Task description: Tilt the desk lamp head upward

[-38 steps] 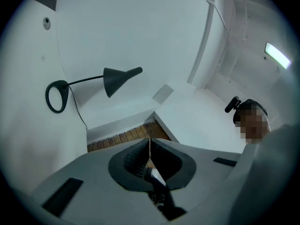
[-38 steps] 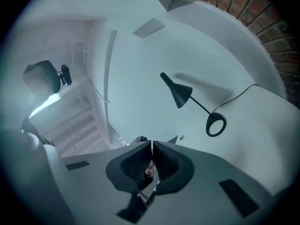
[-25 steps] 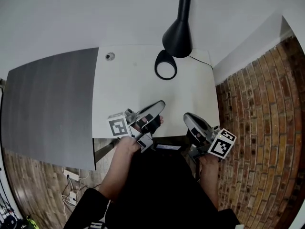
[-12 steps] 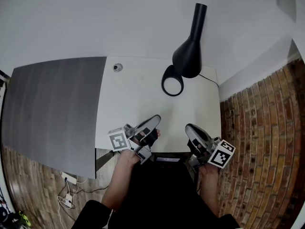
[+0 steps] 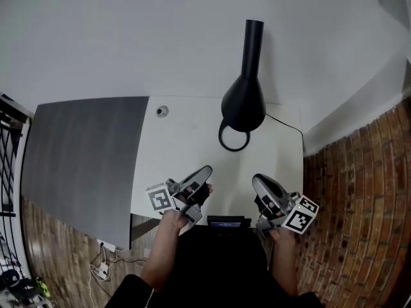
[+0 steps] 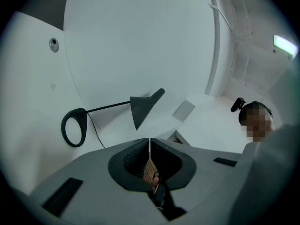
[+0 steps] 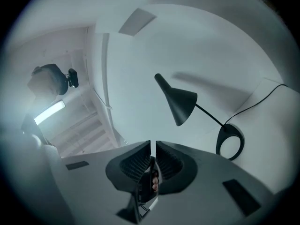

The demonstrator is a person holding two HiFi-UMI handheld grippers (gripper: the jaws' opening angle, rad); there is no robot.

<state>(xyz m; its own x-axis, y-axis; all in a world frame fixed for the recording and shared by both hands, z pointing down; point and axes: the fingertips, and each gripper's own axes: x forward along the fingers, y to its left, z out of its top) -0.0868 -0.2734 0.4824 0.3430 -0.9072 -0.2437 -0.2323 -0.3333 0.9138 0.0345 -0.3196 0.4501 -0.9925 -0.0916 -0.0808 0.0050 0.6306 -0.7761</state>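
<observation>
A black desk lamp stands at the back of the white table (image 5: 186, 146). Its cone head (image 5: 243, 102) hangs over the ring base (image 5: 234, 138). My left gripper (image 5: 206, 171) hovers over the table's near edge, left of the lamp and well short of it, jaws shut and empty. In the left gripper view the head (image 6: 142, 108) and base (image 6: 74, 127) lie beyond the left gripper (image 6: 149, 142). My right gripper (image 5: 255, 179) hovers near the front right. Its jaws have just eased apart to a thin slit, with nothing between them; the head (image 7: 180, 103) lies beyond the right gripper (image 7: 153, 145).
A grey panel (image 5: 83, 153) adjoins the table's left side. A cable grommet (image 5: 162, 111) sits near the back edge, and the lamp's cord (image 5: 286, 124) runs right. Brick flooring (image 5: 347, 191) lies right of the table. A white wall rises behind.
The head view has tilted, so the table and lamp sit lower in the picture. Both grippers have shifted a little and still hover over the table's near edge.
</observation>
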